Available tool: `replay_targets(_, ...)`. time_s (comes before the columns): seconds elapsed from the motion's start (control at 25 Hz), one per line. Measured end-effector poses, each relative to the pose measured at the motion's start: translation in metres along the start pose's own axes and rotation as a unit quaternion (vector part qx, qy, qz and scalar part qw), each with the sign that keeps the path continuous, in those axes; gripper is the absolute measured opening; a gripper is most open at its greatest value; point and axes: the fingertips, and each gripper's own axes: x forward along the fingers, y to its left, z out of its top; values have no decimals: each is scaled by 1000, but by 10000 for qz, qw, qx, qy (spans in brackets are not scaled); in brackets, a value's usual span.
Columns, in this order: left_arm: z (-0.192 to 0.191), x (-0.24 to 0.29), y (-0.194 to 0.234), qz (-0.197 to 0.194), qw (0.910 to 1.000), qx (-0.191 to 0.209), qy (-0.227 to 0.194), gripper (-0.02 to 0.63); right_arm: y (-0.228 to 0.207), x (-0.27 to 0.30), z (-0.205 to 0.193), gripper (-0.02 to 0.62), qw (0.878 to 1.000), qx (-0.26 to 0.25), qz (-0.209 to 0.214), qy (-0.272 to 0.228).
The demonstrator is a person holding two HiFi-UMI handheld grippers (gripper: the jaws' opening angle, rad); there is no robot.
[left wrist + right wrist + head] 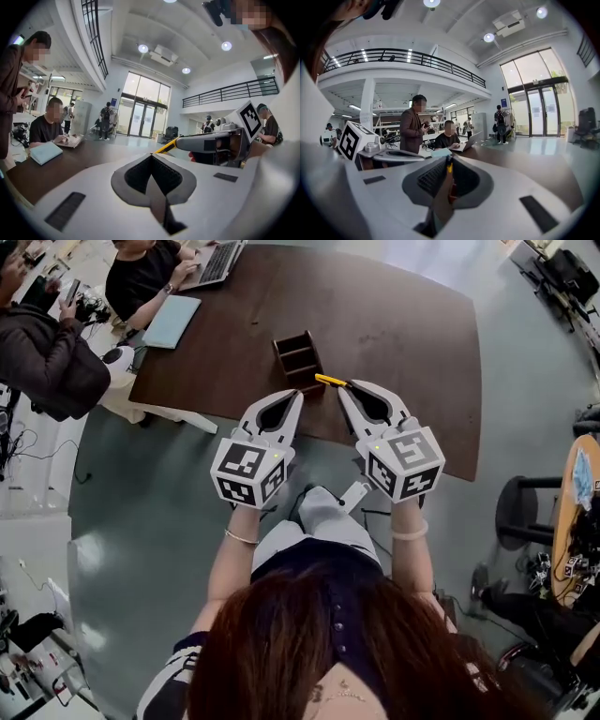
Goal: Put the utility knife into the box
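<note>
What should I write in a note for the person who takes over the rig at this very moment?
Left gripper: shut, holds nothing, held beside the right one.
Right gripper: shut on the yellow utility knife, which sticks out past its tips.
Box: dark wood with compartments, on the brown table; the knife's end shows close to its near corner.
Done: knife is in the grip.
Left: bring it over the box and release it inside.

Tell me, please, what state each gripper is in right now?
Left gripper: shut, with nothing between its jaws.
Right gripper: shut on the yellow utility knife.
</note>
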Motion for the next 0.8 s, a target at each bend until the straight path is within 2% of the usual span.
replay_targets(0.16,2,32,22,144,9999,-50,14,-7,-31,34,-1,48,9998,28,151,162)
replay_targets(0.32,-7,56,40,175,9996,-142,177,-7,-51,60,-19,48,9981,281,233,491)
replay_targets(0.6,-52,101,70,113,9977,-263,615,-8,-76,100,-86,48,9897,733,316,1188)
replay_targets(0.8,-84,113,83,173,9956,-428,818,-6,-81,118,-134,49,9832,985,294,1510)
